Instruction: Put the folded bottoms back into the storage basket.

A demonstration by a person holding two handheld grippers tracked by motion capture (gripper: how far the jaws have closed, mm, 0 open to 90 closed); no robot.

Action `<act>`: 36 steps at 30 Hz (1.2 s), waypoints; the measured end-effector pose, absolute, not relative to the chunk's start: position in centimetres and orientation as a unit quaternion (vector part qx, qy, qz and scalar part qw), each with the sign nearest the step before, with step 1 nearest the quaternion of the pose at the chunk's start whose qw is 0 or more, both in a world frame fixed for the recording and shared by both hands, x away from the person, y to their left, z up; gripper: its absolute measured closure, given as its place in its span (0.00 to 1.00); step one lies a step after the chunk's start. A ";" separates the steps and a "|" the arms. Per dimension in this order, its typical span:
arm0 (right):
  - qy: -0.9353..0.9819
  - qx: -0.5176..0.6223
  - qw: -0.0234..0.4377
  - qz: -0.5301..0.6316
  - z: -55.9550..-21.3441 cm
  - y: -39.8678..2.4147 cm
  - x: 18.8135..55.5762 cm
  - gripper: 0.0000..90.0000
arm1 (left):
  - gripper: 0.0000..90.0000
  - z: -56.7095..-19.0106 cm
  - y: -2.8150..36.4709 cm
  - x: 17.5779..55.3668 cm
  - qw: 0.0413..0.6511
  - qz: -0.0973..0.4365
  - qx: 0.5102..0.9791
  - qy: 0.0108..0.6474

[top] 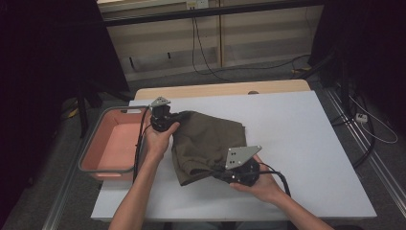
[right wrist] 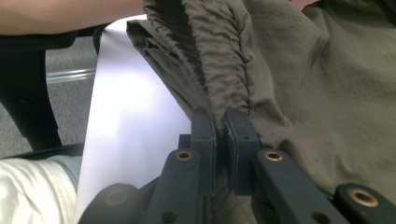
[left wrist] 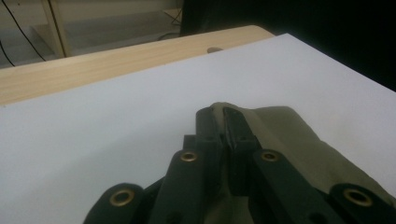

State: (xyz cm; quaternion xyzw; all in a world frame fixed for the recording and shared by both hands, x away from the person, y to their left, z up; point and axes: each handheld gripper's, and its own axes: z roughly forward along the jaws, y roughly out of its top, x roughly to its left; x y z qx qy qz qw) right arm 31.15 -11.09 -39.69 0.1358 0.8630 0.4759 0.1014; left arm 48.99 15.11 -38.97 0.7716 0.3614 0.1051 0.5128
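A white table stands before a pale wooden wall unit with dangling cables, dark floor on both sides. A strip of bare wood runs along its far edge. The right half of the tabletop is open, and so is the band along the near edge.

An olive-green garment lies bunched left of the table's middle. The left gripper is clamped on its far left corner; in the left gripper view the jaws are pressed together with a fold of cloth between them. The right gripper pinches the near edge, its jaws closed on a gathered, elastic-looking hem.

How much of the garment touches the table under the folds cannot be made out, and what kind of garment it is stays unclear. The forearms are cut off at the bottom of the high view.

A pink bin with a grey rim sits against the table's left edge, just beside the left gripper; what shows of its inside holds nothing.
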 end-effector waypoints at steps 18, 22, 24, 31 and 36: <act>0.845 0.133 0.115 0.506 -38.6 -11.0 30.9 0.93 | 0.96 -36.9 16.1 48.3 0.543 0.120 0.753 0.352; 0.842 0.132 0.113 0.510 -38.4 -10.9 30.8 0.93 | 0.96 -36.4 16.3 48.2 0.548 0.122 0.749 0.353; 0.842 0.130 0.113 0.512 -38.3 -10.8 30.8 0.93 | 0.96 -36.1 16.5 48.1 0.552 0.120 0.746 0.351; 0.843 0.123 0.113 0.511 -37.8 -10.4 30.9 0.93 | 0.96 -35.5 16.6 47.7 0.564 0.126 0.738 0.350; 0.842 0.116 0.116 0.514 -37.4 -10.0 31.0 0.93 | 0.96 -34.9 16.5 47.5 0.568 0.131 0.732 0.353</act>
